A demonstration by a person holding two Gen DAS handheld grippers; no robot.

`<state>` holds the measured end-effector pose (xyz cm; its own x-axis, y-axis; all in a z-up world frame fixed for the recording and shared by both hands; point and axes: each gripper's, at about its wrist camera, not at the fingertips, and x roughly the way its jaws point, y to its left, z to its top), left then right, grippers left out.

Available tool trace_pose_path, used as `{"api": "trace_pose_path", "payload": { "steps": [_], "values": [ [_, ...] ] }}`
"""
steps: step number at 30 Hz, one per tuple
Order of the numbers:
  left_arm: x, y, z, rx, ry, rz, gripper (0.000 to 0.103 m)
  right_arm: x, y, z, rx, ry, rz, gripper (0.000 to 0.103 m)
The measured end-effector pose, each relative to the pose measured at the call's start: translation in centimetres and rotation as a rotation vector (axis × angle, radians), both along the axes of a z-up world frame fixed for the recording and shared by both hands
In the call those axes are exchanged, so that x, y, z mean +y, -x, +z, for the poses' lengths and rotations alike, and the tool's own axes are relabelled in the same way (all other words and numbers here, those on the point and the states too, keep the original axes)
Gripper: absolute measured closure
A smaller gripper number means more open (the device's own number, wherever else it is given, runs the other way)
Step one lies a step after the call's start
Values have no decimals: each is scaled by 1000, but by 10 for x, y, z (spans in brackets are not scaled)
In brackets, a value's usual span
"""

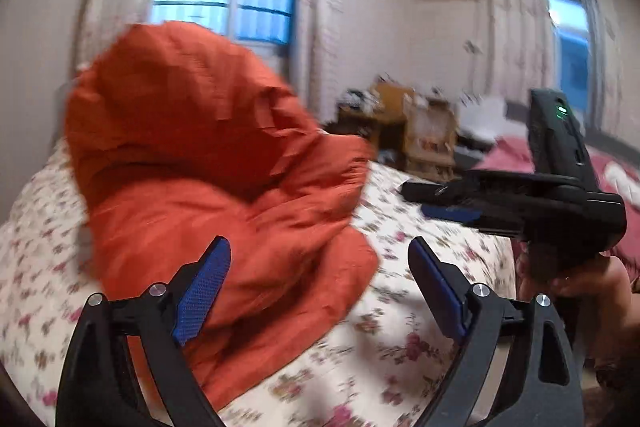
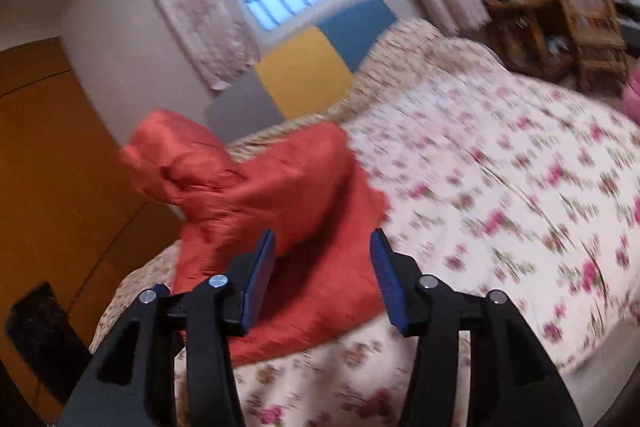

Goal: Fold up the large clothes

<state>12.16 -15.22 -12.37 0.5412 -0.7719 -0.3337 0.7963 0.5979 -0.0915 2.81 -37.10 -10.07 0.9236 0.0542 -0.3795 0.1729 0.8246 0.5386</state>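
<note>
An orange-red puffy hooded jacket lies bunched on the floral bedspread, hood raised toward the window. It also shows in the right wrist view, near the bed's left edge. My left gripper is open and empty, its left finger in front of the jacket's lower part. My right gripper is open and empty, just above the jacket's near edge. The right gripper also shows in the left wrist view, held in a hand to the right of the jacket. Both views are motion-blurred.
The floral bedspread stretches right of the jacket. Yellow and blue headboard panels stand under a curtained window. A wooden wardrobe is on the left. Cluttered wooden furniture stands at the far right. A pink bedcover lies beyond.
</note>
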Motion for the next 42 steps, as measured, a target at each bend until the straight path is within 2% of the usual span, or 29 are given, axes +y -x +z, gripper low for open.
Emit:
{"api": "trace_pose_path", "payload": {
  "steps": [4,6,7,9,11,14,16,18,22,23,26,29,32,36,38,40,42],
  "values": [
    [49,-29,-1,75,93,225,15,20,-16,24,-62,37,97,43],
    [74,-59,-6,168,158,359,21,30,-31,32,-64,60,126,42],
    [79,-69,-8,200,175,390,27,33,-41,33,-43,72,125,34],
    [86,-98,-12,274,175,454,29,36,-67,28,33,61,145,35],
    [76,-124,-11,333,145,454,35,30,-81,16,90,-3,121,72],
    [64,-130,-4,320,139,433,35,15,-76,-1,100,-119,120,78],
    [56,-126,5,281,121,406,35,8,-68,-16,128,-145,104,80],
    [40,-121,9,235,79,378,35,1,-58,-38,174,-167,83,81],
    [16,-123,5,219,17,346,35,-11,-49,-74,238,-227,64,80],
    [7,-127,0,232,-10,338,35,-13,-46,-75,238,-233,59,74],
    [0,-131,-5,242,-15,353,30,-20,-35,-66,193,-234,43,61],
    [6,-139,-7,285,25,354,30,-26,-18,-29,90,-122,-1,57],
    [9,-143,-9,298,36,358,30,-20,-24,5,14,-21,39,41],
    [5,-143,-9,290,27,359,30,6,-66,39,-15,121,145,40],
    [4,-142,-8,290,25,358,30,19,-94,46,-5,193,183,40],
    [4,-143,-9,292,24,360,30,26,-113,46,10,213,189,41],
    [2,-142,-9,285,16,361,30,24,-133,42,32,189,192,59]
  ]
}}
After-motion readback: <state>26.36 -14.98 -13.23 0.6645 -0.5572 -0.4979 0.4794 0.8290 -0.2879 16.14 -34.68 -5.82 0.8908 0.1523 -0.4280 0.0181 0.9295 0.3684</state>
